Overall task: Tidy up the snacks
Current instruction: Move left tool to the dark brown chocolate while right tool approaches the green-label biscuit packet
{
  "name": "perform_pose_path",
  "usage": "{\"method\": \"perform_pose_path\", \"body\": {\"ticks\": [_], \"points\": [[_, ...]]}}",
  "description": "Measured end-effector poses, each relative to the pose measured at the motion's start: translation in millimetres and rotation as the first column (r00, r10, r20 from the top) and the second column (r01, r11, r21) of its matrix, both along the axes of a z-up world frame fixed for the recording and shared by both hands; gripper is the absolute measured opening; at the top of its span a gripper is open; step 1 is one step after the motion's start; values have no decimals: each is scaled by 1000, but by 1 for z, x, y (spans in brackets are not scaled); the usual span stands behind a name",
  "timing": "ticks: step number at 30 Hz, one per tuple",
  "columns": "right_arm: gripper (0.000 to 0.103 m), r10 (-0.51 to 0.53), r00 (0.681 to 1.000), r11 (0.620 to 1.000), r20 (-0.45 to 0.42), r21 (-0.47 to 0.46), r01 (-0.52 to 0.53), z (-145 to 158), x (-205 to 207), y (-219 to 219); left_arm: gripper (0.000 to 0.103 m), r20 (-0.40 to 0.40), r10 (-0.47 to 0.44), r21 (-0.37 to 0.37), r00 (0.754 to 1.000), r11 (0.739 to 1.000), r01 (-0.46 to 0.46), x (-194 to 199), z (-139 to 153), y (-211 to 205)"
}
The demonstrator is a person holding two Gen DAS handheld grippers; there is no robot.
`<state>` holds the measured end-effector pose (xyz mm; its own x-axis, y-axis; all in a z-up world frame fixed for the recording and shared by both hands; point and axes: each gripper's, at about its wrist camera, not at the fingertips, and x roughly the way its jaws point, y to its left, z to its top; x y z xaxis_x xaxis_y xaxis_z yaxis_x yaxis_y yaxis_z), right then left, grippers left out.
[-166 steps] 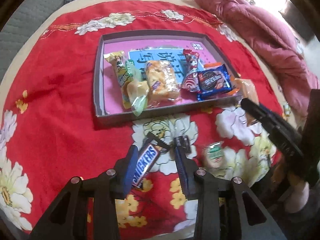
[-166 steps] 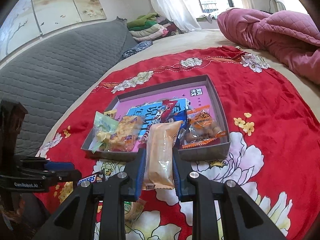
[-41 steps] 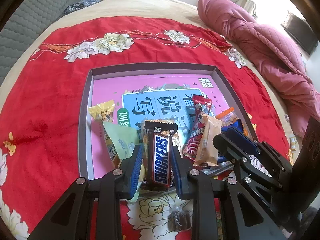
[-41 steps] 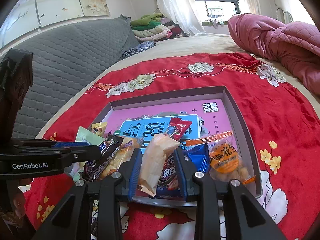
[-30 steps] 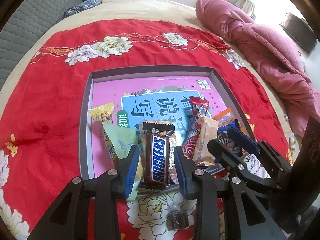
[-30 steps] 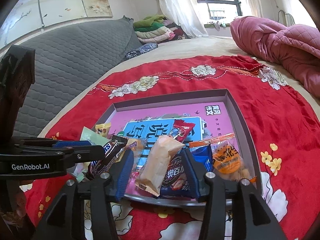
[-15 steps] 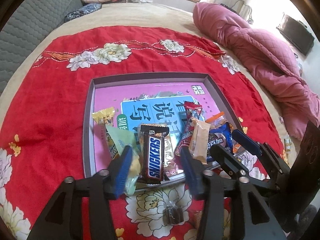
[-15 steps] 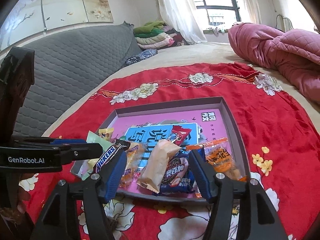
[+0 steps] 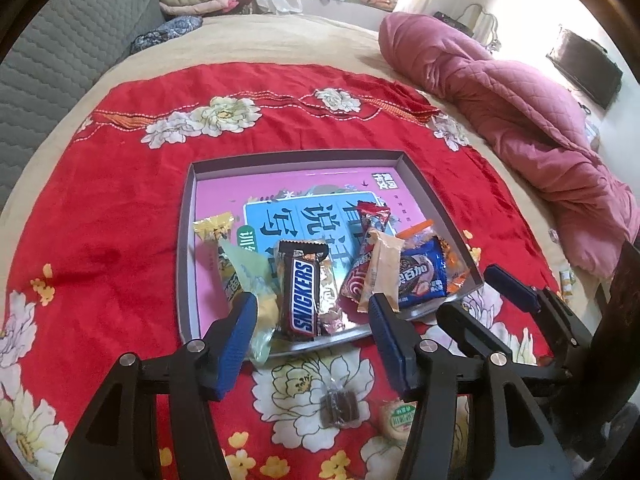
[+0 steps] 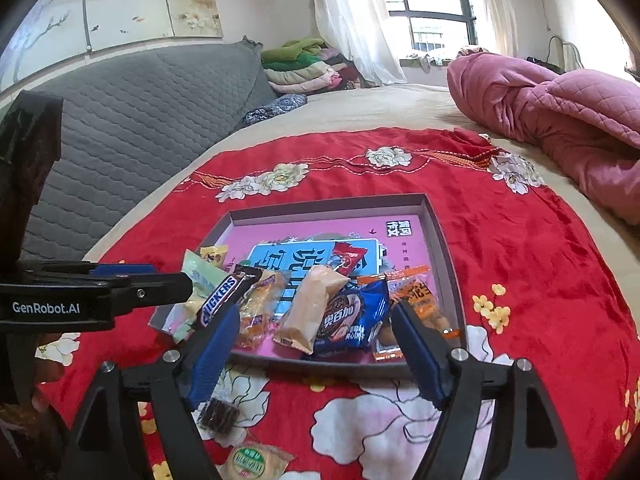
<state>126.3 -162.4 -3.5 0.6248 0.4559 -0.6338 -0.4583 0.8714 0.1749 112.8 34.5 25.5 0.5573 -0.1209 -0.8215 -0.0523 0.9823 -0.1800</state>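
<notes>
A grey tray (image 9: 424, 188) with a pink floor sits on the red flowered cloth. Along its near side lie a Snickers bar (image 9: 301, 295), a tan wafer pack (image 9: 380, 264), a blue biscuit pack (image 9: 423, 276), a green-yellow pack (image 9: 250, 276) and a red pack (image 9: 370, 220). My left gripper (image 9: 312, 312) is open and empty just before the tray's near rim. My right gripper (image 10: 316, 332) is open and empty, with the tan wafer pack (image 10: 310, 308) and the blue biscuit pack (image 10: 352, 320) lying in the tray beyond it. The Snickers bar (image 10: 224, 294) leans at the tray's left.
A small brown candy (image 9: 340, 406) and a round green-labelled snack (image 9: 398, 420) lie on the cloth in front of the tray. A pink quilt (image 9: 520, 120) is bunched at the right. A grey padded headboard (image 10: 120, 120) is at the left.
Both grippers opened, releasing the Snickers bar and the tan wafer pack into the tray, then drew back and up from it.
</notes>
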Motion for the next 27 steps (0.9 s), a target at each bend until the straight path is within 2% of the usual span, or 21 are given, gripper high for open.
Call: {"method": "perform_pose_path", "body": {"ticks": [7,11,21,27], "points": [[84,-5,1000,1000,-28,-14,4,6,-18,-5,61,-1,-6,5,1000,1000,6,-14,5,-1],[86,-7,999,1000,-50,-15,6,7,-26,-6,70,-8,-14,8,1000,1000,14,-22,4,-2],[90,-6,998,999,-61,-38,4,9,-43,-6,70,-21,-20,-32,1000,999,19,-37,4,1],[90,17,995,996,-95,-90,-26,1,-55,-1,70,-62,-32,-35,998,999,29,-40,-5,-1]]}}
